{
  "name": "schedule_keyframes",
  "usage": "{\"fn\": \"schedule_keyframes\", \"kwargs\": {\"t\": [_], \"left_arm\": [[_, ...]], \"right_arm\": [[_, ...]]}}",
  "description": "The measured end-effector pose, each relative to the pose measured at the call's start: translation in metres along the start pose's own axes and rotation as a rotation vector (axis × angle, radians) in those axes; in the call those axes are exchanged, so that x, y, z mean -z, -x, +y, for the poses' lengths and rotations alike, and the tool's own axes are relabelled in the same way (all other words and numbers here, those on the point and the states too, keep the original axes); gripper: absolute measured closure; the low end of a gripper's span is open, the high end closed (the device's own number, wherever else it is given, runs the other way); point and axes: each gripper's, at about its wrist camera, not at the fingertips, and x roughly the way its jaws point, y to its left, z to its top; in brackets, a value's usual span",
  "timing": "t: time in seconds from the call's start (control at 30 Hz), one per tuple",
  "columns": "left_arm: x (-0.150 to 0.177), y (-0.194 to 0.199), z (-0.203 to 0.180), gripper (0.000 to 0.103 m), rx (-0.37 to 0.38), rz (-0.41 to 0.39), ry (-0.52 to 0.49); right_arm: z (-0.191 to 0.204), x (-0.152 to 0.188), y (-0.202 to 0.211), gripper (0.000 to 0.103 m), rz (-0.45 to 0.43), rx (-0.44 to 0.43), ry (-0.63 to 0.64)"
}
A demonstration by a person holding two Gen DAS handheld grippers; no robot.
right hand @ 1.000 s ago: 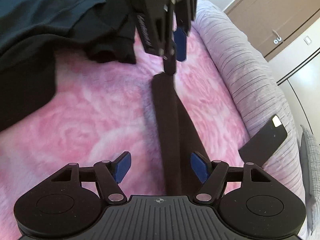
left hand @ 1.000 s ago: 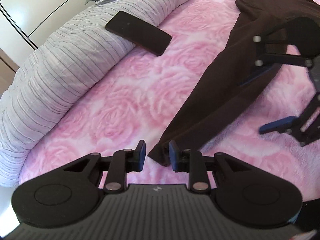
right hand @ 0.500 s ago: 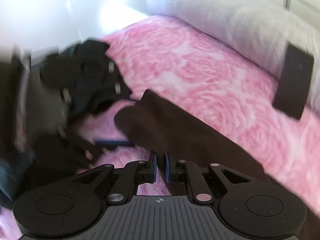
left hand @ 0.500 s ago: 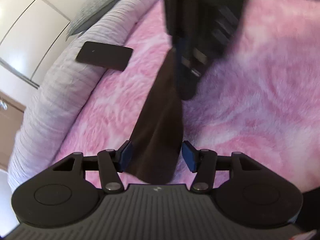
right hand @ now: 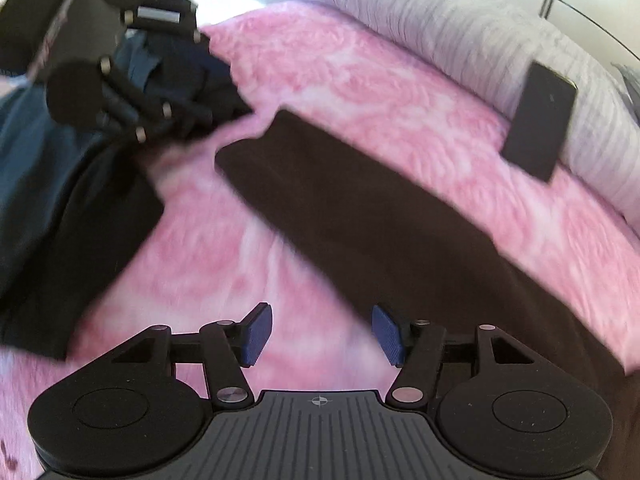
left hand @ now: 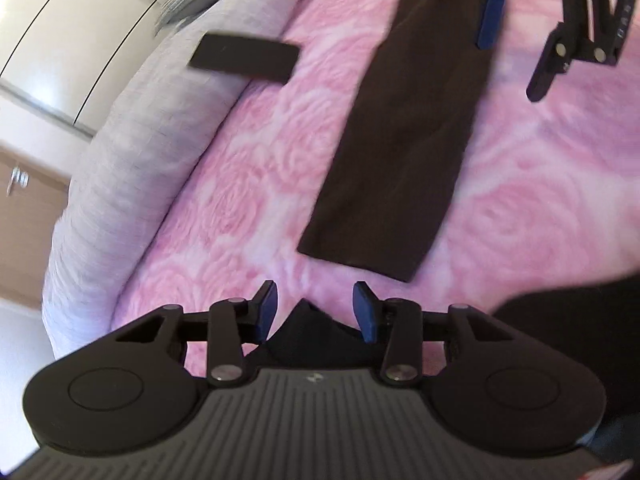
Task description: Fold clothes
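So the brown garment [left hand: 404, 140] is lying flat on the pink bed [left hand: 248, 184] as one long narrow strip. In my left view its long axis runs straight away from my left tool [left hand: 314, 308], with the squared-off near end just ahead of the tips and a touch to the right. My right tool [right hand: 322, 334] sits over the other stretch of the strip, the cloth running off diagonally up-left from it toward that same free end. So left is the nearer one to that end, I'd say.

Both tools have their pads apart, nothing held. There's a dark bit of cloth poking up between the left pads, but they aren't pinching it.

Count: one brown strip, one dark clothes pile [right hand: 60, 168] by the left tool, one phone [left hand: 244, 58] on the grey bolster [left hand: 120, 152], two tools.

Whether the strip is already folded lengthwise or just laid out, can't tell.
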Motion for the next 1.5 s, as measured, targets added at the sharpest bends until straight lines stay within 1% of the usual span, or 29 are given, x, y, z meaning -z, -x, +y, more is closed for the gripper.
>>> {"fn": "schedule_keyframes", "kwargs": {"t": [0.07, 0.13, 0.17, 0.23, 0.27, 0.33, 0.37, 0.47, 0.5, 0.6, 0.7, 0.8, 0.93, 1.03, 1.07, 1.2, 1.33, 1.4, 1.5], "left_arm": [[-0.008, 0.004, -0.015, 0.063, 0.035, -0.040, -0.064], [-0.019, -0.003, -0.030, 0.062, 0.071, -0.063, -0.104], [-0.023, -0.011, -0.034, 0.061, 0.097, -0.047, -0.095], [-0.030, -0.030, -0.040, 0.062, 0.160, 0.016, -0.057], [-0.032, -0.036, -0.042, 0.063, 0.175, 0.034, -0.037], [-0.035, -0.036, -0.038, 0.063, 0.177, 0.053, 0.001], [-0.036, -0.034, -0.036, 0.063, 0.178, 0.063, 0.020], [-0.042, -0.021, -0.031, 0.063, 0.143, 0.082, 0.032], [-0.046, -0.013, -0.030, 0.063, 0.131, 0.082, 0.040], [-0.066, 0.011, -0.028, 0.063, 0.110, 0.074, 0.072], [-0.102, 0.037, -0.035, 0.063, 0.095, 0.051, 0.090], [-0.149, 0.061, -0.055, 0.062, 0.104, 0.018, 0.103], [-0.229, 0.084, -0.097, 0.062, 0.135, -0.007, 0.128], [-0.297, 0.097, -0.134, 0.061, 0.134, -0.004, 0.154], [-0.319, 0.100, -0.147, 0.059, 0.137, 0.002, 0.165], [-0.412, 0.112, -0.207, 0.058, 0.181, 0.013, 0.201], [-0.493, 0.125, -0.254, 0.057, 0.257, -0.024, 0.179], [-0.529, 0.129, -0.270, 0.057, 0.299, -0.056, 0.174], [-0.575, 0.124, -0.283, 0.057, 0.350, -0.105, 0.176]], "right_arm": [[0.007, 0.017, 0.007, 0.043, 0.021, 0.019, -0.037], [0.009, 0.035, 0.013, 0.043, 0.058, 0.024, -0.092], [0.010, 0.045, 0.016, 0.043, 0.080, 0.028, -0.124], [0.008, 0.066, 0.024, 0.043, 0.130, 0.046, -0.190], [0.005, 0.075, 0.032, 0.043, 0.141, 0.055, -0.231], [-0.002, 0.094, 0.049, 0.043, 0.162, 0.073, -0.313], [-0.006, 0.103, 0.062, 0.043, 0.158, 0.094, -0.348], [-0.016, 0.130, 0.102, 0.043, 0.146, 0.157, -0.453], [-0.021, 0.140, 0.118, 0.043, 0.136, 0.193, -0.479], [-0.035, 0.172, 0.165, 0.043, 0.105, 0.300, -0.556], [-0.053, 0.206, 0.212, 0.043, 0.075, 0.412, -0.632], [-0.084, 0.252, 0.258, 0.043, 0.054, 0.499, -0.717], [-0.134, 0.321, 0.318, 0.043, 0.027, 0.559, -0.799], [-0.179, 0.382, 0.358, 0.043, -0.002, 0.557, -0.840], [-0.194, 0.403, 0.369, 0.043, -0.011, 0.554, -0.850], [-0.256, 0.474, 0.428, 0.043, -0.029, 0.566, -0.876], [-0.311, 0.523, 0.485, 0.043, -0.029, 0.605, -0.942], [-0.329, 0.538, 0.509, 0.043, -0.038, 0.613, -0.960], [-0.352, 0.549, 0.541, 0.043, -0.042, 0.646, -0.956]]}}
